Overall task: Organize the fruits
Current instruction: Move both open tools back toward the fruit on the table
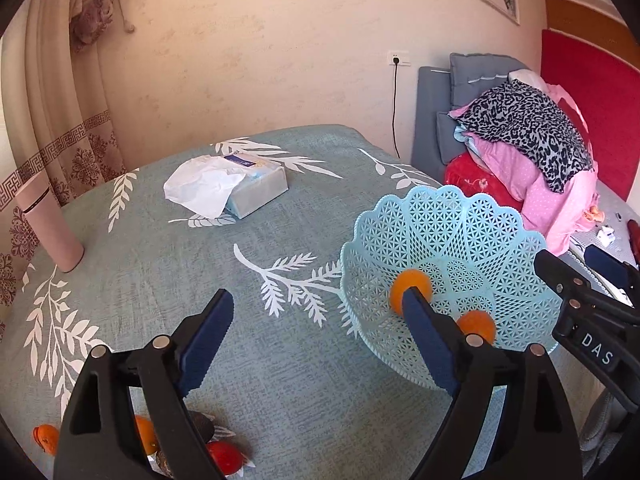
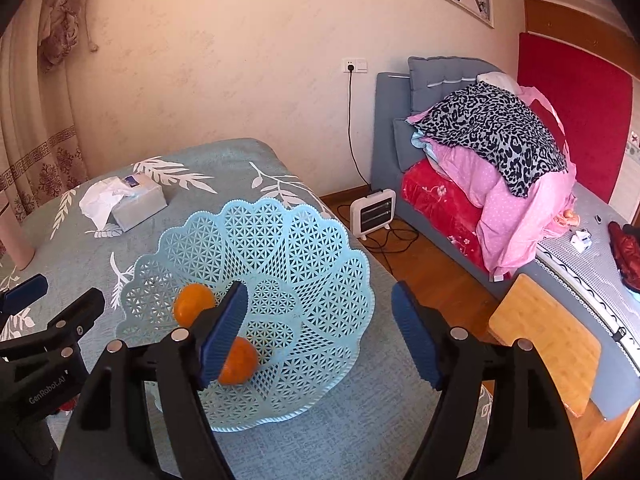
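At the far left of the tabletop point(image 1: 304, 380), which wears a teal cloth printed with white leaves, a pink cylindrical bottle point(image 1: 48, 224) stands upright near the curtain. Low in the left wrist view, loose fruit lies in a cluster at the near edge: an orange piece point(image 1: 46, 436), another orange one point(image 1: 145, 434) partly hidden behind a black arm, a dark fruit point(image 1: 202, 426) and a red one point(image 1: 225, 456). Further back, a tissue pack point(image 1: 256, 188) lies flat with a white sheet pulled out. The left tongs point(image 1: 320, 336) hang above the cloth, spread wide and holding nothing. To their right sits the pale blue lattice basket point(image 2: 304, 248), close to the tabletop's right edge. Two oranges rest inside it, one farther back point(image 2: 192, 304) and one nearer point(image 2: 240, 362), lying near each other. The right tongs point(image 2: 320, 332) hover over the basket's near side, also spread wide and empty, the left pad point(image 2: 224, 332) in front of the nearer orange. Beyond the tabletop stand a small white heater point(image 2: 372, 212) on the wooden floor and a bed point(image 2: 592, 280) piled with pink and leopard-print bedding.
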